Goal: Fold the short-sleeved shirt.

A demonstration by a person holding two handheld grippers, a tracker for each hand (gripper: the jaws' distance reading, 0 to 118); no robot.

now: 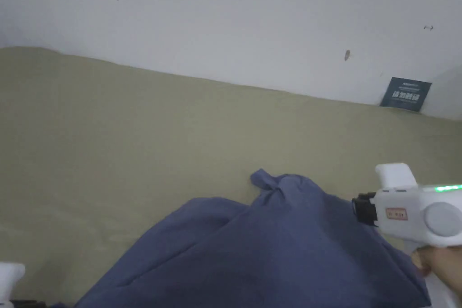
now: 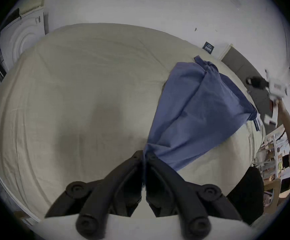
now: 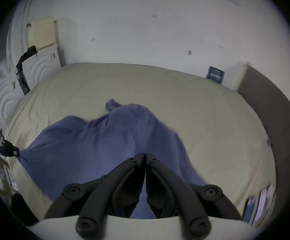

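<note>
Left hand-held gripper [image 2: 144, 154]: as I am spreading it, clamping a corner of the shirt [image 2: 198, 108].
Right hand-held gripper [image 3: 145, 154]: pinching another edge, stretching cloth taut.
Shirt: hanging bunched over the bed [image 2: 71, 88].

A wide bed [image 1: 135, 142] covered in a pale olive-beige sheet [image 2: 71, 88] stands against a white wall [image 1: 225, 20] that bears a few small dark marks. A dark blue sign [image 1: 406, 94] leans against the wall at the bed's far right corner. In the left gripper view, white panels with raised concentric arcs [image 2: 24, 41] stand beside the bed's far left end. A grey padded bed edge [image 3: 270, 113] curves along the right side.
</note>
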